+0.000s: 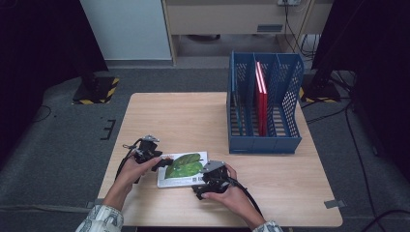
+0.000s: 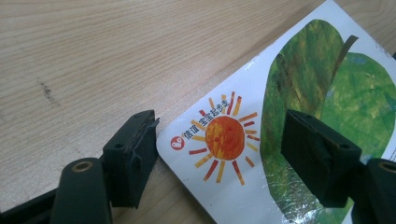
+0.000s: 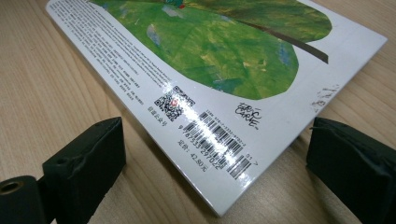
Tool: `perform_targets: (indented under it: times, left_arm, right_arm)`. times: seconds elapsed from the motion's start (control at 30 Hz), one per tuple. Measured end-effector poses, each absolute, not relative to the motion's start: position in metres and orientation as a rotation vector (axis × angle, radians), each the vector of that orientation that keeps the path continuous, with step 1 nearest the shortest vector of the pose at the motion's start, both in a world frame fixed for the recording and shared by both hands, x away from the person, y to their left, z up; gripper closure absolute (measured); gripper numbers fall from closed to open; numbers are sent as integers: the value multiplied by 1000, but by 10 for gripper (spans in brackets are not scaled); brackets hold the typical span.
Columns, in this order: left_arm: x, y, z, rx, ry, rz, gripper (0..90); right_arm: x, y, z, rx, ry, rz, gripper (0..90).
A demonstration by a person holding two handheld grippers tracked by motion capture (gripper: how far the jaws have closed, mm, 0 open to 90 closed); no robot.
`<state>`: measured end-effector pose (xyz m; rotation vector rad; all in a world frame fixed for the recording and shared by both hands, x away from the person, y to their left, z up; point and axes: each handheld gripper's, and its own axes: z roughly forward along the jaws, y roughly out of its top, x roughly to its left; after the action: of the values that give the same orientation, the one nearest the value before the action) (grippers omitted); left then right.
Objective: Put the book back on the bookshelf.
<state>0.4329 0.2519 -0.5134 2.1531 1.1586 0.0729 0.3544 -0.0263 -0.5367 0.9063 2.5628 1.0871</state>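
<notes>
Flat on the table (image 1: 203, 116), the book (image 1: 183, 169) lies between both grippers' released jaws.

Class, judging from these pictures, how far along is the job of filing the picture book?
Done: a red book stands in the blue file rack. In hand: the left gripper and right gripper straddle corners of the flat picture book, jaws open. Left: gripping, lifting, filing.

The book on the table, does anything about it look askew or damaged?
The book lies flat but slightly askew to the table edge. A small dark scuff marks one corner in the right gripper view. Otherwise nothing stands out.
</notes>
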Motion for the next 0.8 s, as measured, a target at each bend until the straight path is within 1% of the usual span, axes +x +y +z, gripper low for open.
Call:
perform_targets:
  times: [0.27, 0.4, 0.47, 0.63, 0.8]
  left_arm:
    - [433, 253, -511, 2149, 1150, 57, 271]
    - [430, 257, -511, 2141, 1170, 86, 253]
    - [426, 258, -511, 2136, 1173, 97, 233]
    - [414, 262, -506, 2111, 1162, 107, 233]
    - [388, 263, -504, 2120, 1135, 106, 231]
  right_arm:
    - [356, -27, -537, 902, 2562, 1091, 57]
    - [356, -27, -537, 902, 2562, 1093, 57]
    - [356, -28, -536, 910, 2569, 1098, 62]
    - [355, -30, -535, 916, 2576, 1101, 70]
    - [352, -32, -535, 912, 2584, 1104, 78]
